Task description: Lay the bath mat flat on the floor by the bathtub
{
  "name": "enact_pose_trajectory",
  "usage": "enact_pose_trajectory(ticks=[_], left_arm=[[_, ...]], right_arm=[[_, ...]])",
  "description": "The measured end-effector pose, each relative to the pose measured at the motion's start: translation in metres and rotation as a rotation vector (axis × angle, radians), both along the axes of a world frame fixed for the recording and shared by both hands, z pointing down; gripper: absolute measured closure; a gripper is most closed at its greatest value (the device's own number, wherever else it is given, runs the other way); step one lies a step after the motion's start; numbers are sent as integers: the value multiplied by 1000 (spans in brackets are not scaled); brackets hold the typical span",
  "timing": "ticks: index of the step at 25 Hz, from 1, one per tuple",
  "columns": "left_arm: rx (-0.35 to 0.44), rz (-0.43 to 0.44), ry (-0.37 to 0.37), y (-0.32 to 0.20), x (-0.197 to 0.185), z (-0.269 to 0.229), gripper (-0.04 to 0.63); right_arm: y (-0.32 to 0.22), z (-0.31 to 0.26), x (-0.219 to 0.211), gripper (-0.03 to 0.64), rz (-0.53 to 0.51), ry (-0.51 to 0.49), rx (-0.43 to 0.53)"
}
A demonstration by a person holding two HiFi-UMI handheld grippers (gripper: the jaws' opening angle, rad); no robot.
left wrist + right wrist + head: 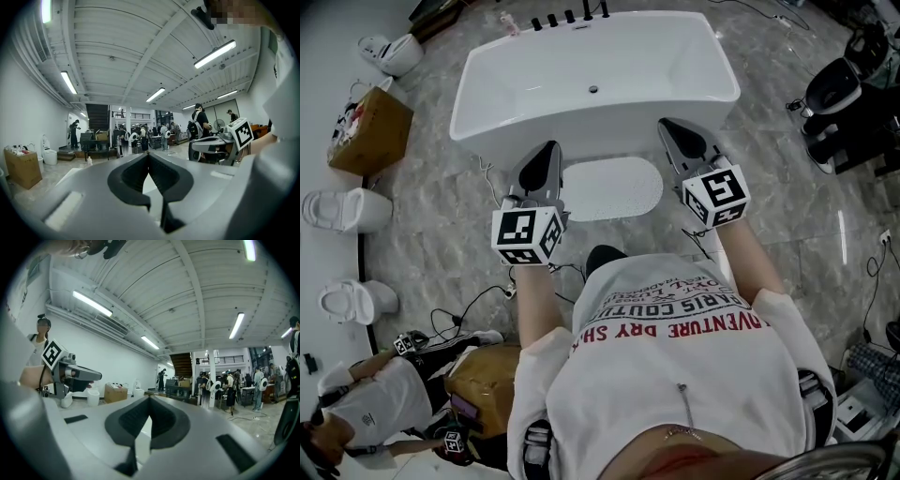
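Observation:
The white oval bath mat (612,187) lies flat on the marble floor against the near side of the white bathtub (525,89). My left gripper (550,150) hovers over the mat's left end, pointing toward the tub, jaws shut and empty. My right gripper (667,125) is held over the tub's near right rim, just beyond the mat's right end, also shut with nothing in it. In the left gripper view my left gripper (149,155) shows closed jaws, with the right gripper (213,145) off to the side. The right gripper view shows my right gripper (150,399) closed too.
A cardboard box (367,131) and toilets (347,208) (356,300) stand along the left wall. Cables (483,300) trail on the floor near my feet. A crouching person (366,403) is at lower left. Black chairs (834,89) stand at right.

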State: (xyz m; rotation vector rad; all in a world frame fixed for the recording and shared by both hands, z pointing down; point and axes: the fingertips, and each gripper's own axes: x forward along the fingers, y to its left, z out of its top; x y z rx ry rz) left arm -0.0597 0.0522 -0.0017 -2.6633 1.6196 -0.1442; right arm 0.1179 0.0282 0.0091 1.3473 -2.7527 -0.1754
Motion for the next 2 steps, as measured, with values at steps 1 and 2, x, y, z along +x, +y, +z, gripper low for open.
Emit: enact_pose_trajectory(ticks=[1, 2], left_arm=[[2, 0, 0, 0, 1, -1, 583], [5, 0, 1, 0, 1, -1, 583]], right_arm=[[0, 0, 1, 609, -1, -3, 2], [-1, -1, 1, 609, -3, -5, 4]])
